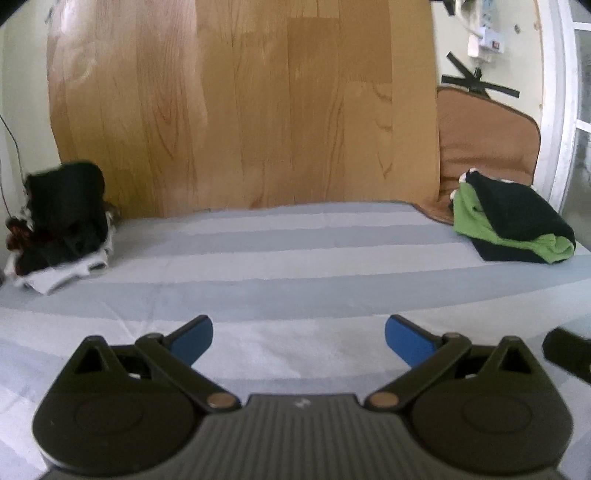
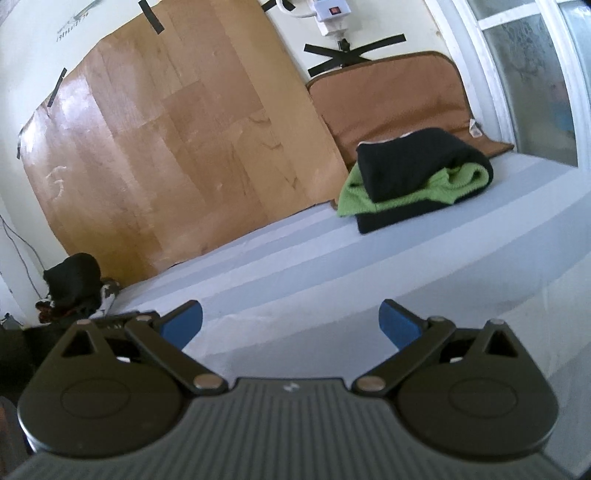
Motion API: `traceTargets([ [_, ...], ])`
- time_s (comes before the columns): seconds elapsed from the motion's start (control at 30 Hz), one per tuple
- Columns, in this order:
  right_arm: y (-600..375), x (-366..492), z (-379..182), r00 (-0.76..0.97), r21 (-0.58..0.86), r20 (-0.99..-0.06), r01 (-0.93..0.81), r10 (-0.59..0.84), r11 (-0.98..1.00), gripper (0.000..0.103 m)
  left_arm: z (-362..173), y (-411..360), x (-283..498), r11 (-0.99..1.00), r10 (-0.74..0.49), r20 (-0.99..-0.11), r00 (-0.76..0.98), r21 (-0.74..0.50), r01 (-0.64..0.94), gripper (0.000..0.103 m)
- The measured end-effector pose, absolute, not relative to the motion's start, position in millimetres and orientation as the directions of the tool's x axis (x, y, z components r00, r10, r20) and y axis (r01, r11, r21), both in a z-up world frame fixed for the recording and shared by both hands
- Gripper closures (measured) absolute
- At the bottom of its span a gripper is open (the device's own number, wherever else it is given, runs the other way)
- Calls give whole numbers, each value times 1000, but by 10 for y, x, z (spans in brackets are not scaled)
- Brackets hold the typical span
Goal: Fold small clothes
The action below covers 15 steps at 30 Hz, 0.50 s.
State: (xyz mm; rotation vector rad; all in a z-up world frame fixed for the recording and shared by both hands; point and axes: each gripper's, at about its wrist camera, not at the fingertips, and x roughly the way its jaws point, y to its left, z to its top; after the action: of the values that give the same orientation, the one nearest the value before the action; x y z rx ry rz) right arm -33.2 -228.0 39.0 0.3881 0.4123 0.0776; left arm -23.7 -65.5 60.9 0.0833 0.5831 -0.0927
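- Left wrist view: my left tool (image 1: 298,338) has its jaws wide apart, nothing in them, and the unfolded dark heap of small clothes (image 1: 62,225) lies far left on the striped bed (image 1: 295,258).
- Right tool (image 2: 291,325) is spread and empty too, but I reckon the left is nearer the heap.

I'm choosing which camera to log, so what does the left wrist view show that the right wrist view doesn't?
Only the left wrist view shows a dark tip at its right edge and the white garment under the unfolded pile.

Only the right wrist view shows the window panes and the tape strips on the wood-grain board.

Both show the folded black and green stack, the striped sheet, the brown cushion and open, empty grippers: left gripper, right gripper.
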Motion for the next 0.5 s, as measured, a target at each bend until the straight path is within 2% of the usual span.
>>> traceTargets([
  [0.13,-2239,-389,423,916,391,-368,-3,159,920,0,752,-599,-407,992,2,-455,890,111,54,0],
  [0.23,-2218,-415,450,914,412,-365,-11,177,911,0,854,-554,-503,992,27,-414,910,121,25,0],
  [0.37,-2147,-469,510,916,414,-353,-30,191,910,0,932,-502,-586,993,58,-387,920,118,-13,0],
  [0.5,-2098,-519,552,918,410,-344,-41,196,911,0,924,-467,-591,992,79,-411,908,120,-32,0],
])
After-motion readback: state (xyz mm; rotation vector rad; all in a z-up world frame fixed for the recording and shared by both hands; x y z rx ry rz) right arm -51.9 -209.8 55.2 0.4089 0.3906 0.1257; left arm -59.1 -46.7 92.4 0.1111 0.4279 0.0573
